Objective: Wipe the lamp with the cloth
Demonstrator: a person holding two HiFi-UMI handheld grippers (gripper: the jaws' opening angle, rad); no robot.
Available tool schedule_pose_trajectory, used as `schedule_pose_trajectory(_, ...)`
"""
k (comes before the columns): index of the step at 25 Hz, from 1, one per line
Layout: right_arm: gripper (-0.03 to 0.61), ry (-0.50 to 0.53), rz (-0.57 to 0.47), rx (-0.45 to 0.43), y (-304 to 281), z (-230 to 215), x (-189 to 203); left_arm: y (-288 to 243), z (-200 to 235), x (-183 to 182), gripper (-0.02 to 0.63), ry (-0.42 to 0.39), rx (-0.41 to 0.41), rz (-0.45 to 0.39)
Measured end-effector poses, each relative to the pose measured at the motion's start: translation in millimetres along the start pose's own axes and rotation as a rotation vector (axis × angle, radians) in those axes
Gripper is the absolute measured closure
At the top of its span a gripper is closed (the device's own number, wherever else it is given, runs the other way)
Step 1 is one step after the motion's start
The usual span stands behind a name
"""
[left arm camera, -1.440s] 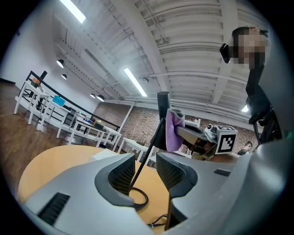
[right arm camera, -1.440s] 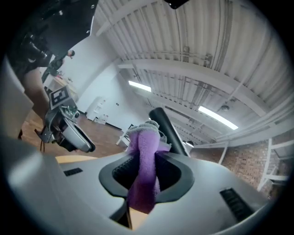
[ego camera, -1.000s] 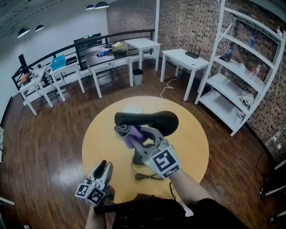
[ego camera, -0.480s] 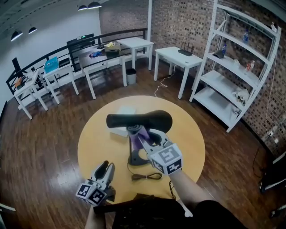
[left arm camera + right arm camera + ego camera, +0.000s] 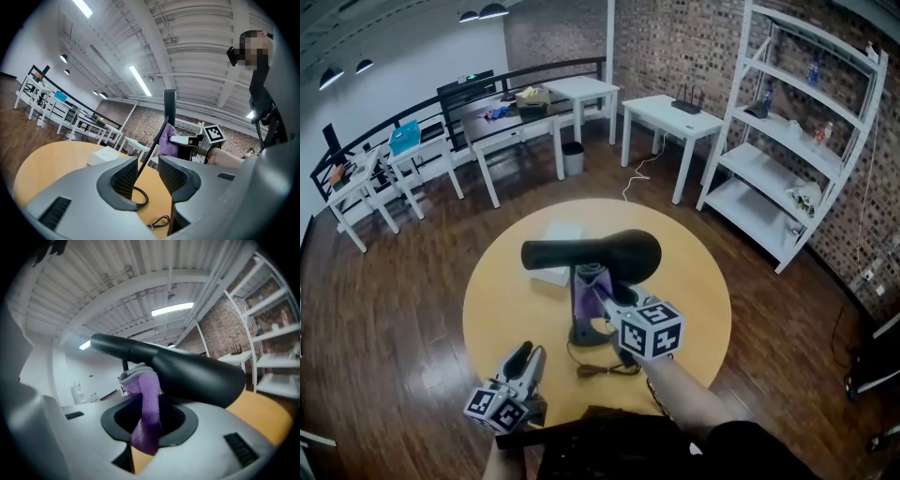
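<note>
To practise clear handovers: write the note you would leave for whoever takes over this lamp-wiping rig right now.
Left tongs: shut, empty, at the near edge of the round table.
Right tongs: shut on the purple cloth, held at the stem of the lamp, just under its black head.
The lamp stands upright on the table, with its cable by the base.
Done: cloth gripped and brought to the lamp.
Left: wipe the stem, head and base. How much is already clean does not show.
</note>
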State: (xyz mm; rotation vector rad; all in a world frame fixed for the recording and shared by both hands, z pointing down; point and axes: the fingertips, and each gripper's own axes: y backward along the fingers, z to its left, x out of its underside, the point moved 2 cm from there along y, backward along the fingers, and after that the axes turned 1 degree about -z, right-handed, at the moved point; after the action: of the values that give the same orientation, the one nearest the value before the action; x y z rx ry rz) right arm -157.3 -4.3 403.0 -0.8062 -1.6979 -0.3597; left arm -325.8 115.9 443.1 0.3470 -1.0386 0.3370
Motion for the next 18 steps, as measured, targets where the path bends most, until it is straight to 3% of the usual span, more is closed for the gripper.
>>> schedule_pose_trajectory(3,0.485,-0.143,0.010,-0.010,-2.1,-13.0,15.5,-4.7,-2.0,3.0,0.483,0.004,0.007,0.010)
schedule_pose_trajectory(10,0.485,-0.226,0.039,0.014,-2.4,-28.0,38.6,-6.1,1.0,1.5,0.483,-0.008,0.012,0.007)
schedule_pose_trajectory(14,0.485,-0.277,0.068,-0.021,-2.8,-22.8,44.4,-6.8,0.4,1.3,0.483,0.001,0.003,0.011)
schedule_pose_trajectory(16,0.485,-0.244,0.053,-0.054,2.0,-11.0,34.4,-6.1,0.2,2.9,0.483,-0.004,0.007,0.012)
schedule_pose_trajectory(18,0.485,-0.144,0.025,-0.068,5.8,2.3,16.7,-5.5,0.3,4.3,0.484,-0.008,0.011,0.014)
